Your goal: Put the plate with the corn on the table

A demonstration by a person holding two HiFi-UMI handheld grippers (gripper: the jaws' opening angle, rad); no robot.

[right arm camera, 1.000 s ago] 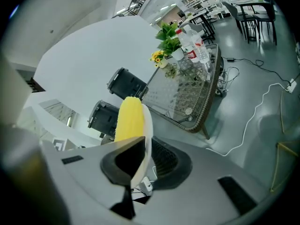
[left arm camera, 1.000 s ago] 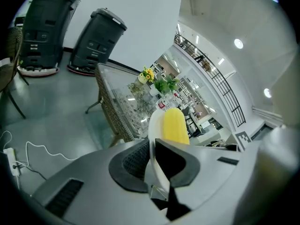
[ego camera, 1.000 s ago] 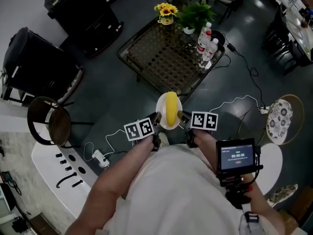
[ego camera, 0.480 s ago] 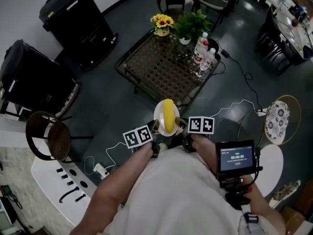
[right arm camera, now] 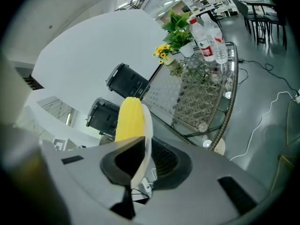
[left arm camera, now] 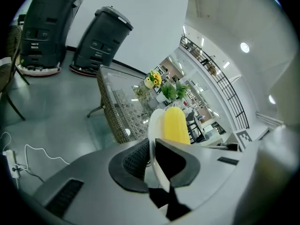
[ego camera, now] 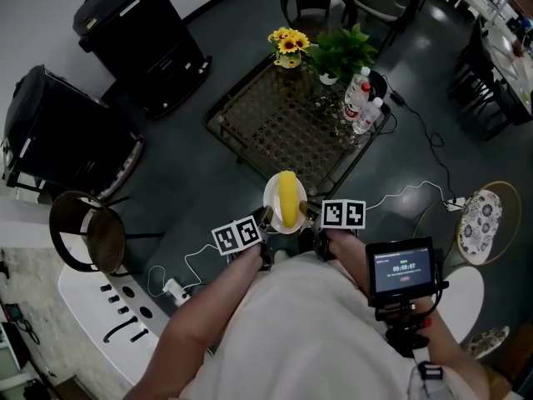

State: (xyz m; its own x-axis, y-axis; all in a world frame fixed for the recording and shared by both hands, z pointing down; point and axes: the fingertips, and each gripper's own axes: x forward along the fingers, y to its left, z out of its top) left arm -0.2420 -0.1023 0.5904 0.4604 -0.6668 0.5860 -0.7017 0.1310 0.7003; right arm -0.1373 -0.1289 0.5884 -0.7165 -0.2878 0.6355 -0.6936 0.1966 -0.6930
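Note:
A small white plate (ego camera: 271, 199) carries a yellow corn cob (ego camera: 288, 196) and hangs in the air just short of the near edge of the glass-topped wicker table (ego camera: 283, 115). My left gripper (ego camera: 265, 217) is shut on the plate's left rim and my right gripper (ego camera: 310, 213) is shut on its right rim. In the left gripper view the plate (left arm camera: 154, 125) stands edge-on between the jaws with the corn (left arm camera: 175, 124) behind it. The right gripper view shows the plate (right arm camera: 146, 130), the corn (right arm camera: 129, 119) and the table (right arm camera: 197, 95) ahead.
On the table's far side stand a sunflower pot (ego camera: 286, 43), a green plant (ego camera: 341, 50) and water bottles (ego camera: 361, 105). Black bins (ego camera: 137, 36) stand at the left, a round chair (ego camera: 86, 230) lower left. Cables (ego camera: 416, 194) run over the floor at the right.
The view has shifted slightly; the plate with the corn stays held between both grippers, near the table's front edge.

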